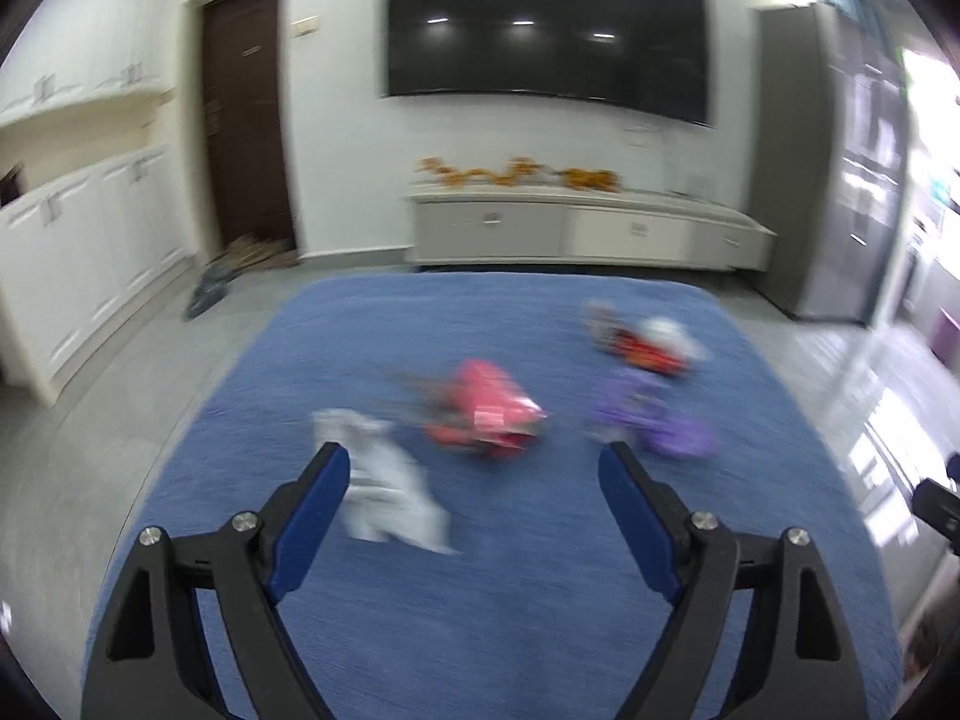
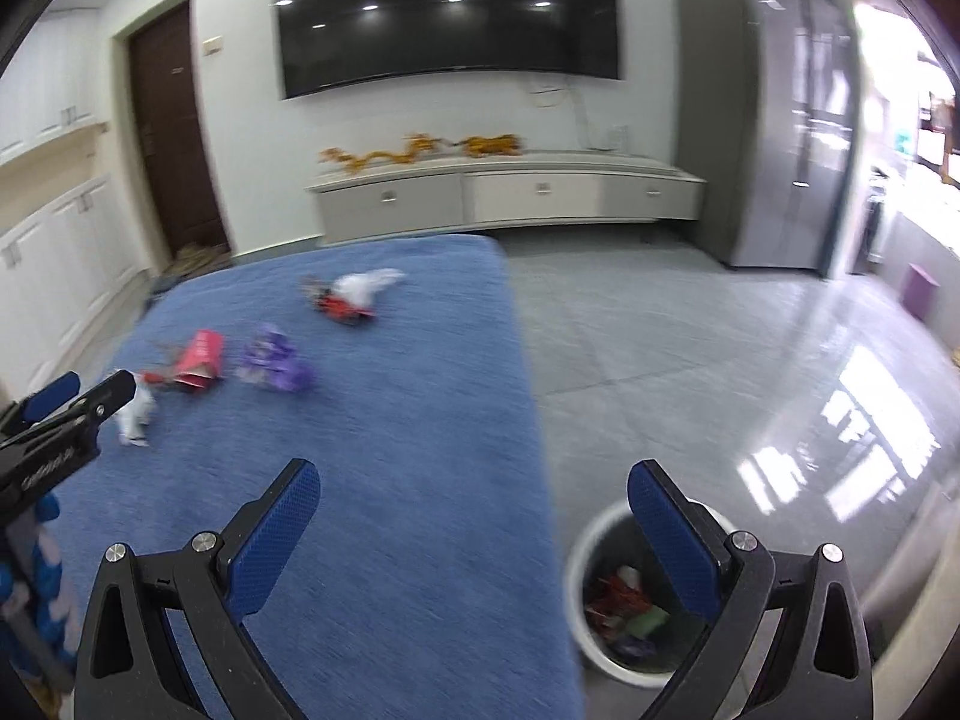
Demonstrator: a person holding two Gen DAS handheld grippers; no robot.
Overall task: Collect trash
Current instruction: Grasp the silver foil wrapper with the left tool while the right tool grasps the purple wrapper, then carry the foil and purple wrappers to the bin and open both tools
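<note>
Only the right wrist view shows the white bin on the floor, with trash inside. The right claw hangs wide open above it, holding nothing. The left claw is wide open over the white wrapper on the blue worktop.

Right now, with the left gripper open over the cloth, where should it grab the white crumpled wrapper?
Probably the raised crumpled middle of the white wrapper, from above. It lies low and spread on the blue cloth, beside the left gripper's left finger, so shift left first. Blur hides finer folds.
</note>
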